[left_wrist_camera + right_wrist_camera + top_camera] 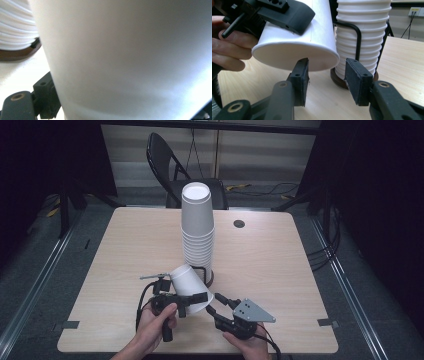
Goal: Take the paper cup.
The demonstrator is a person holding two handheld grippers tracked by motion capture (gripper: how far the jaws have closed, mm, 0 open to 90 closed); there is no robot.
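Note:
A white paper cup (189,282) lies tilted on its side above the table, its open rim toward the person. My left gripper (180,288) is shut on its wall; the cup (125,60) looms close before that gripper's camera, with one finger (43,96) at the lower left. In the right gripper view the cup (294,47) hangs just above and ahead of my right gripper (327,77), whose pads stand apart below the rim without pressing on it. From the high view, the right gripper (214,302) sits just right of the rim. A tall stack of white cups (197,230) stands upside down in a black wire holder behind.
The stack (362,30) rests on a dark round base (210,278) near the centre of the light wooden table (280,270). A small dark grommet (239,223) sits at the table's back. A black folding chair (170,165) stands beyond the far edge.

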